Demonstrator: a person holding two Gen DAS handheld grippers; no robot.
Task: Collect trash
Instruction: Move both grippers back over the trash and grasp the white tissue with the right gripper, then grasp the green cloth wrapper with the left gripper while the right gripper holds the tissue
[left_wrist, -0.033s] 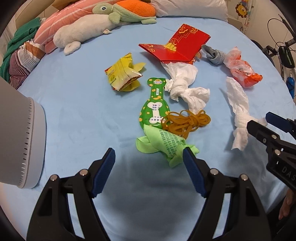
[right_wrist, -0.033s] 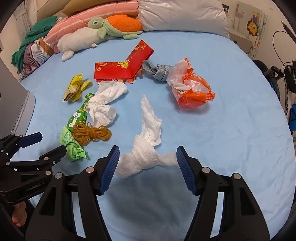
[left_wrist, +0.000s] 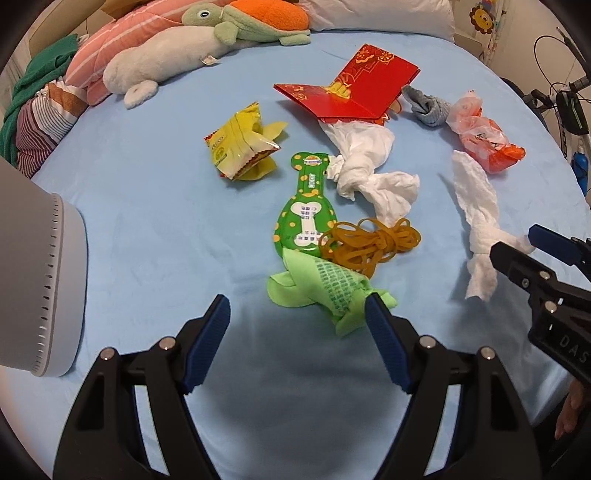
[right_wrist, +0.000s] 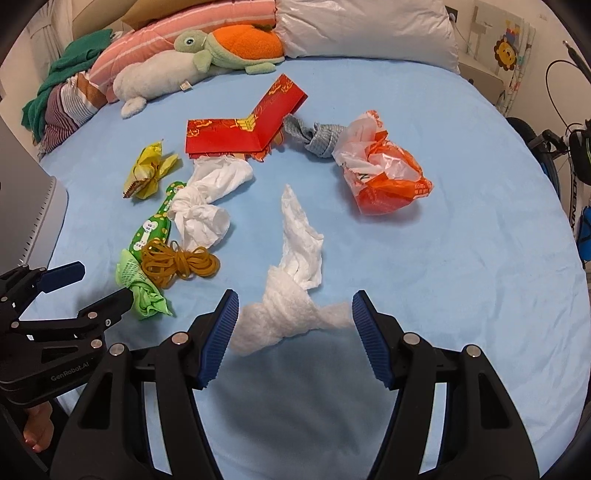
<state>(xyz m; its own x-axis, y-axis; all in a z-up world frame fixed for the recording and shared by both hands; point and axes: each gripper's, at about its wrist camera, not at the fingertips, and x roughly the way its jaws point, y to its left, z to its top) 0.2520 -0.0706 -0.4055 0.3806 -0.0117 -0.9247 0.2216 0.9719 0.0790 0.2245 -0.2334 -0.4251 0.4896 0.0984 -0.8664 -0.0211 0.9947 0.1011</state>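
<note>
Bed (left_wrist: 155, 206): light blue sheet, trash spread across its middle; pillows and plush toys at the far end.
Bin (left_wrist: 40, 280): pale grey, ribbed, at the left edge of the left wrist view.
Red envelope (left_wrist: 351, 92): folded open, farthest of the trash, one end lying over a knotted white tissue (left_wrist: 369, 173).
Orange plastic bag (right_wrist: 384, 173): crumpled, right of the envelope, a grey sock (right_wrist: 321, 138) touching its far side.
Twisted white tissue (right_wrist: 295, 288): nearest the right tool, its knotted end lying between the blue pads.
Green bone-print wrapper (left_wrist: 304, 214): flat, pointing away, just left of the knotted tissue.
Green crumpled wrapper (left_wrist: 325, 291): touching the bone-print wrapper's near end; its near tip is by the left tool's right pad.
Yellow snack packet (left_wrist: 240, 144): apart, far left of the group.
Rubber bands (left_wrist: 369, 242): brown tangle, overlapping both green wrappers.
Left tool (left_wrist: 297, 325): spread wide, holding nothing, over bare sheet.
Right tool (right_wrist: 293, 321): spread wide, pads on either side of the tissue knot, not gripping.
</note>
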